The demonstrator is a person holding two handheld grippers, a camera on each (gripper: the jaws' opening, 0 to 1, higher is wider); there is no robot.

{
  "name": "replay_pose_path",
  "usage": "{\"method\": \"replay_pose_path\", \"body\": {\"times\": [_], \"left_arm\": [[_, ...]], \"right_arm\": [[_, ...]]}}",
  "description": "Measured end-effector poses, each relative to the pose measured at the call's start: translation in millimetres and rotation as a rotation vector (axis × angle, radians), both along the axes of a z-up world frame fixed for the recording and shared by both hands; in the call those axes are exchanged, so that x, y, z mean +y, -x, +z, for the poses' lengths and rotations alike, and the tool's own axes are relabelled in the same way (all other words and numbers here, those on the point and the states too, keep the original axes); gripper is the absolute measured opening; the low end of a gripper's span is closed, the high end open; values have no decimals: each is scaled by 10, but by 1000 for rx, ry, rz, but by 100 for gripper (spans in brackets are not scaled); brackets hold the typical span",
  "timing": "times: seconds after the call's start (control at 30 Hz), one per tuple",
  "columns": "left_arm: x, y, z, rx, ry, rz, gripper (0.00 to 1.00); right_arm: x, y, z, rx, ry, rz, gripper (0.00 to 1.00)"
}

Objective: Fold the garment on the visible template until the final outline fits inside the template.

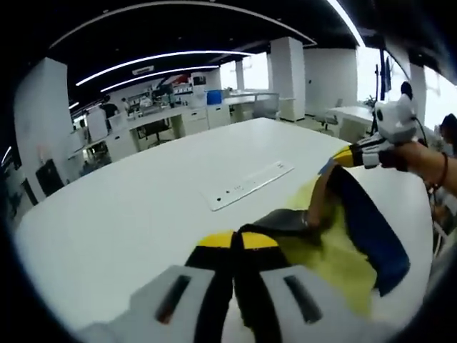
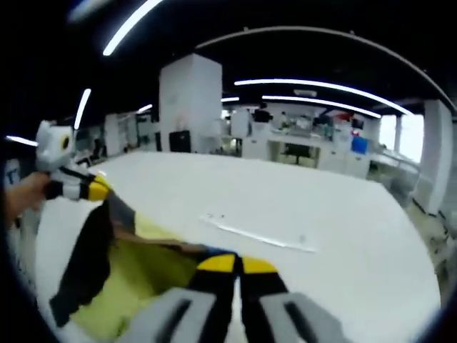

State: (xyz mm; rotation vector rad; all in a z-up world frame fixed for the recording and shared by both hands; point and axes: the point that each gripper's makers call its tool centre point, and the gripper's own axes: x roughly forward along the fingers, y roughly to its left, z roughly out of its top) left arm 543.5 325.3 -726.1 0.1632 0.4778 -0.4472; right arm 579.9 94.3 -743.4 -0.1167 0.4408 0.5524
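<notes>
Yellow-and-navy garment stretches lengthwise between both hand-held grippers, left and right each pinching an end above the white table.

- The garment runs behind the left gripper, so its near edge is hidden there.
- Beyond the garment, marks on the flat white strip on the desk are too small to read.
- The garment's lower part is cut off by the right gripper view's edge.
</notes>
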Motion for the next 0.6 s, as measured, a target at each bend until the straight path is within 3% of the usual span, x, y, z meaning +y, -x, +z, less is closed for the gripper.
{"method": "replay_pose_path", "body": {"times": [0.17, 0.4, 0.6], "left_arm": [[28, -126, -278, 28, -9, 32, 0], [122, -221, -639, 70, -39, 70, 0], [195, -244, -808, 89, 0, 143, 0]], "right_arm": [[27, -132, -356, 70, 15, 0, 0], [86, -265, -588, 112, -1, -12, 0], [117, -354, -781, 166, -27, -58, 0]]}}
